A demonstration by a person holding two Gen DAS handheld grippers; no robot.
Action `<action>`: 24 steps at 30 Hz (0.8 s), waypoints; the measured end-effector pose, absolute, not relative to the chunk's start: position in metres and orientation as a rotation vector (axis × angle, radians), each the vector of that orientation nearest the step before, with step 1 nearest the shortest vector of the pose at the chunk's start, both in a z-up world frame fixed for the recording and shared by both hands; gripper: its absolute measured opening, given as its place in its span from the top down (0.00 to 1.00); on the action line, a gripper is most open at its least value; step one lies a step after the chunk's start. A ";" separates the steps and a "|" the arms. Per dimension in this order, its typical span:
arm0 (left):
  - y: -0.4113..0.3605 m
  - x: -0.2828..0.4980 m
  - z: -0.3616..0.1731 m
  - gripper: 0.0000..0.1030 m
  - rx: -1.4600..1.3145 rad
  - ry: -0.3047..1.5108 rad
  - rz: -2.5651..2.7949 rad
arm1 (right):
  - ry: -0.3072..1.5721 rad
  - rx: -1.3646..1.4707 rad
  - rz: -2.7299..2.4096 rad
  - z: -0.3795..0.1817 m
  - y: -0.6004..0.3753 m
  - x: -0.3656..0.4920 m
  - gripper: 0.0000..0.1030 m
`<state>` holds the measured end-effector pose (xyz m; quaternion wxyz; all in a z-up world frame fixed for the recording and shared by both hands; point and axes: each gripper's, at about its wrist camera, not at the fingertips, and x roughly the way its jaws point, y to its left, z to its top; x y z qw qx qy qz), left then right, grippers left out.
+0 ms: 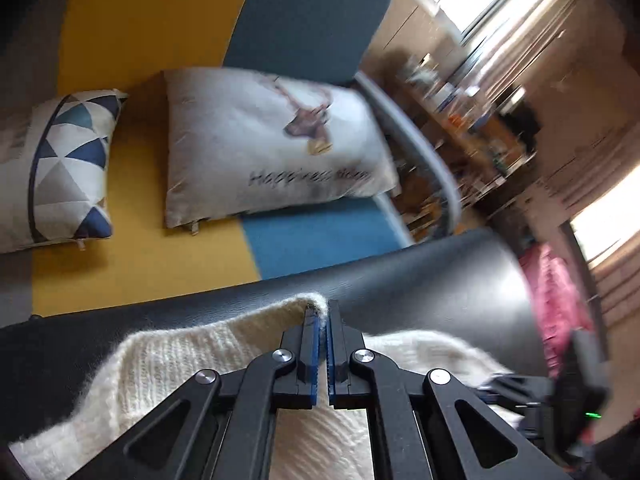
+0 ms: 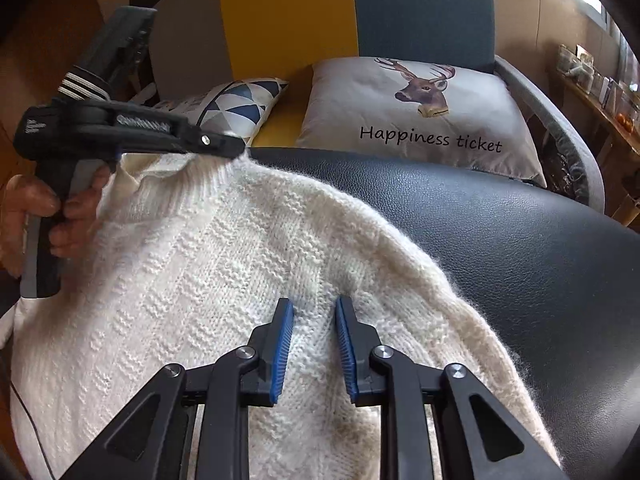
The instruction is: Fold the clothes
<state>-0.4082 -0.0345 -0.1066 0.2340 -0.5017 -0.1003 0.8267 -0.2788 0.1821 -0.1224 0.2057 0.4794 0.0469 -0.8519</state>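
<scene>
A cream knitted sweater (image 2: pixel 208 264) lies spread on a black leather surface (image 2: pixel 500 240). My left gripper (image 1: pixel 323 312) is shut on the sweater's (image 1: pixel 180 364) edge and pinches a fold of knit between its blue pads. In the right wrist view the left gripper (image 2: pixel 236 148) holds the sweater's top edge near the collar, gripped by a hand. My right gripper (image 2: pixel 314 306) is open just above the middle of the sweater, with nothing between its blue pads (image 2: pixel 282 344).
Behind the black surface stands a yellow and blue sofa (image 2: pixel 280 20) with a deer cushion (image 2: pixel 416 112) and a triangle-pattern cushion (image 2: pixel 236 108). A shelf with small items (image 2: pixel 600 88) runs along the right wall. A pink cloth (image 1: pixel 556 300) hangs at the right.
</scene>
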 end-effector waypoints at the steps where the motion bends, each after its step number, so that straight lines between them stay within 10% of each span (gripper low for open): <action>1: -0.029 -0.409 -0.115 0.97 -1.401 -0.224 2.283 | 0.128 1.334 -2.377 -0.123 0.182 -0.278 0.79; 13: -0.089 -0.344 -0.070 0.78 -1.300 -0.476 2.366 | -0.039 1.331 -2.368 -0.106 0.193 -0.279 0.77; 24: -0.149 -0.217 -0.082 0.74 -1.307 -0.190 2.707 | -0.630 1.369 -1.767 -0.093 0.075 -0.351 0.69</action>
